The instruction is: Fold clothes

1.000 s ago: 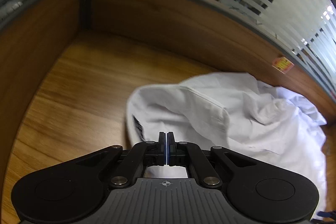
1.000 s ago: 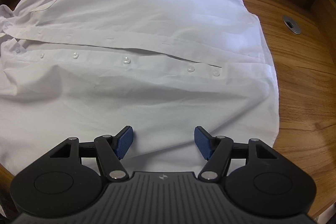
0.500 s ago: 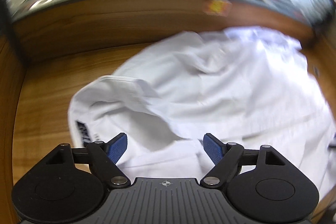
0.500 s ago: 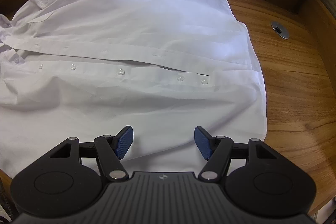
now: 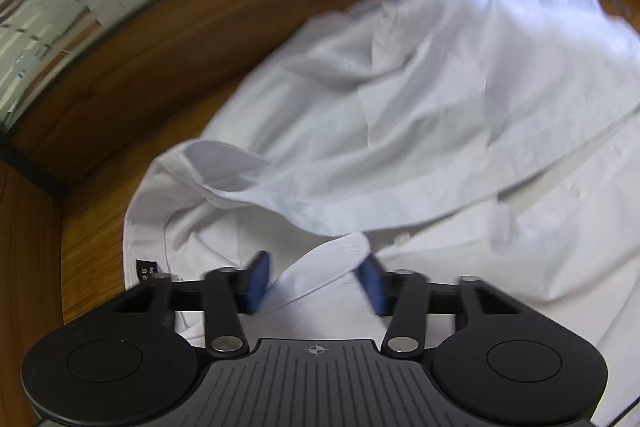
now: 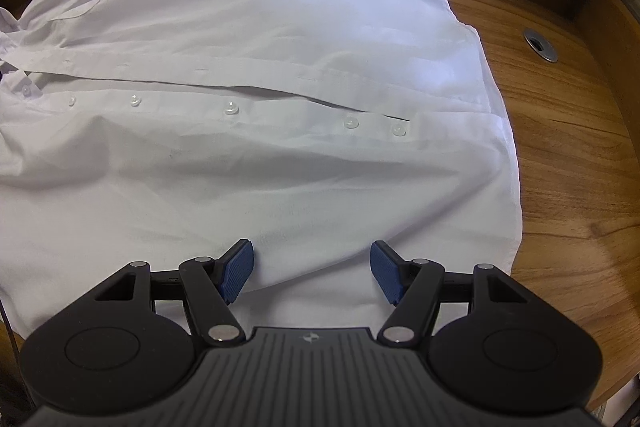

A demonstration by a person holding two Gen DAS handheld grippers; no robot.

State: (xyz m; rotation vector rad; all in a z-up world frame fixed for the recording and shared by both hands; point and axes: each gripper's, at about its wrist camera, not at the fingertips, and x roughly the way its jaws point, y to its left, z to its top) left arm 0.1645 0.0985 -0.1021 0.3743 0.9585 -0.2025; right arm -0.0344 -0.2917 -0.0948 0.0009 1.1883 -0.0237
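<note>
White button-up shirt lies spread out on the wooden desk, placket and buttons facing up. Left hand-held gripper is at the collar end — jaws closing around a collar point, pads not pressing on it yet. Right hand-held gripper hovers over the hem area, jaws wide apart, holding nothing.
</note>
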